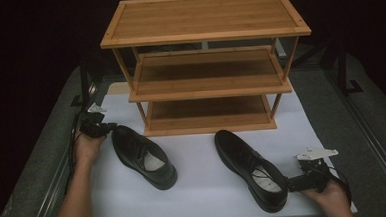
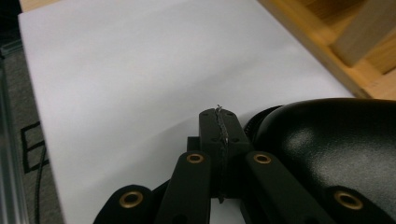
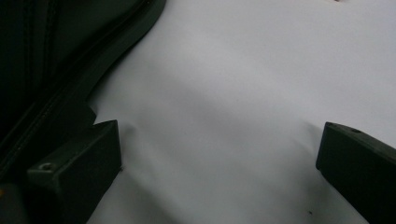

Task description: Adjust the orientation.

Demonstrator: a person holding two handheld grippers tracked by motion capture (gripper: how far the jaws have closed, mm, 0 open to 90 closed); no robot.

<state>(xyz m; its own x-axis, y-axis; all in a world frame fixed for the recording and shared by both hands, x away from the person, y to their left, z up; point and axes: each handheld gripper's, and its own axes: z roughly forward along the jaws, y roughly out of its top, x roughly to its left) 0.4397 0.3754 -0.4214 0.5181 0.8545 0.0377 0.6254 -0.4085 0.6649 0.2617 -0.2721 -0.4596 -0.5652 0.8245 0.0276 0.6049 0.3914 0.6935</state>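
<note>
On the white sheet (image 1: 200, 183), at its left edge, we noted the left gripper (image 1: 107, 127) with jaws pressed fully together, nothing between them, its tip just beside the toe of the left black dress shoe (image 1: 144, 157). Behind stood the three-shelf bamboo rack (image 1: 204, 35). Further right lay the second black dress shoe (image 1: 252, 169). By its heel we logged the right gripper (image 1: 292, 183), jaws spread wide over bare sheet, one jaw beside the sole, holding nothing.
</note>
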